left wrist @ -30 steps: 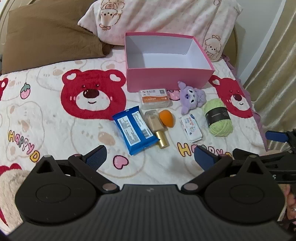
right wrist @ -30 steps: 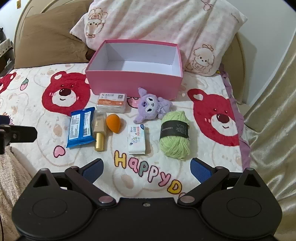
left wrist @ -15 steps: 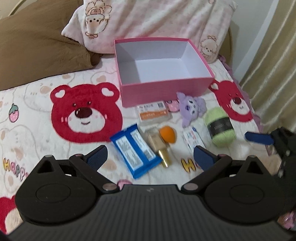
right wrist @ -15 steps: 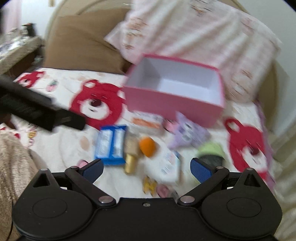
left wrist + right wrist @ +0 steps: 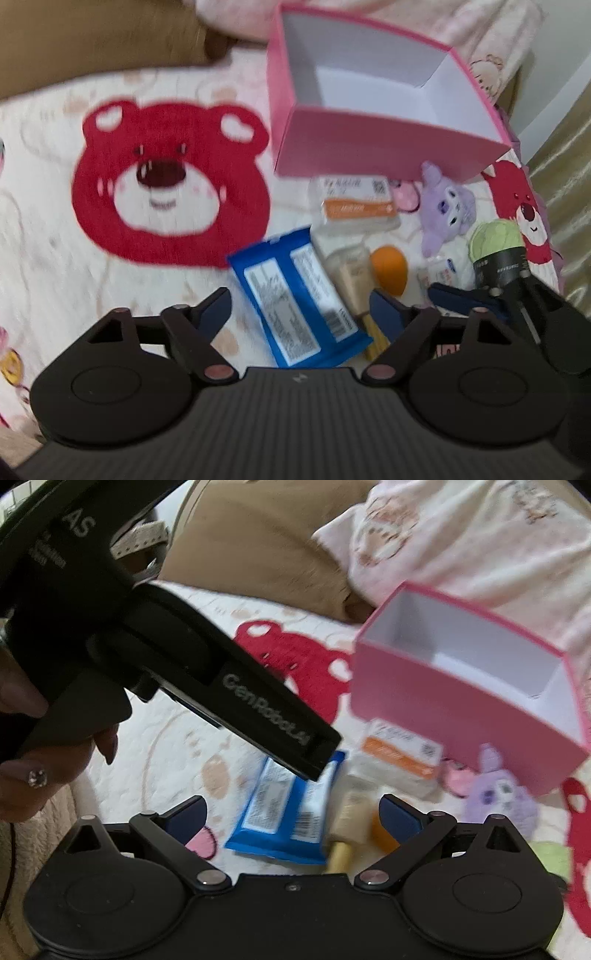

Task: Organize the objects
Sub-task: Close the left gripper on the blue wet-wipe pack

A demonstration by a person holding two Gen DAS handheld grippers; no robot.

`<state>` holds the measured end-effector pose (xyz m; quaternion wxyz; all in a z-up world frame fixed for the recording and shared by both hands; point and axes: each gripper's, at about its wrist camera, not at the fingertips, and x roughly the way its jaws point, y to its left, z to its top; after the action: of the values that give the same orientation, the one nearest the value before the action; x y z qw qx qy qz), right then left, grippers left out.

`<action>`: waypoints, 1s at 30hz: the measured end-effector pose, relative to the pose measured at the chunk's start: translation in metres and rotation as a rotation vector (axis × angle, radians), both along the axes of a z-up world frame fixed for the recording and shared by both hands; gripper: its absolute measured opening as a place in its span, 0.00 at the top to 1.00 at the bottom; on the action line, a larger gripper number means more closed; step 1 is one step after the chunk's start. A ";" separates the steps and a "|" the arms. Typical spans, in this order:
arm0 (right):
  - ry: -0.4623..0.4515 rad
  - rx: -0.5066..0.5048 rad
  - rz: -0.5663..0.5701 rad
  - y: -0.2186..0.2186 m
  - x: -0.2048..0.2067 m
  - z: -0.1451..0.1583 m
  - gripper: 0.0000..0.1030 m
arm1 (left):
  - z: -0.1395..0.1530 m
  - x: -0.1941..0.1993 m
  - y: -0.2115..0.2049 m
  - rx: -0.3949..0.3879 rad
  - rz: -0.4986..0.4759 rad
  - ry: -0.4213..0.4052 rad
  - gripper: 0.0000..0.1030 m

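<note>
Right wrist view: left gripper crosses upper left, covering blue packet; one pink box. Both grippers' fingers spread, empty.

- The left gripper has a matte black body with a ribbed top panel, two round discs, dark blue finger pads and copper-toned pivot screws.
- The right gripper is built alike, with silvery pivot screws.
- Seen from the right wrist, the left gripper's black handle bears white "CenRobot.AI" lettering.
- The left hand has mauve nails, one jewelled.
</note>
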<state>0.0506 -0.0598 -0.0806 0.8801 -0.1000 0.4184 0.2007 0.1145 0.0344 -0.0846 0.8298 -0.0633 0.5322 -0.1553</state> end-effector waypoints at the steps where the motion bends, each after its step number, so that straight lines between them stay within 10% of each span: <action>1: 0.013 0.018 0.002 0.002 0.002 -0.005 0.03 | -0.006 0.001 0.002 -0.001 0.010 0.012 0.26; 16: 0.130 0.020 -0.091 0.014 0.025 -0.070 0.22 | -0.069 0.015 0.003 -0.077 0.065 0.193 0.49; 30: 0.161 0.126 -0.207 -0.008 0.015 -0.068 0.31 | -0.064 0.007 0.006 -0.136 0.132 0.129 0.76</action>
<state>0.0657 -0.0676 -0.1491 0.8641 0.0155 0.4826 0.1419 0.1215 0.0406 -0.1485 0.7960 -0.1643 0.5674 -0.1320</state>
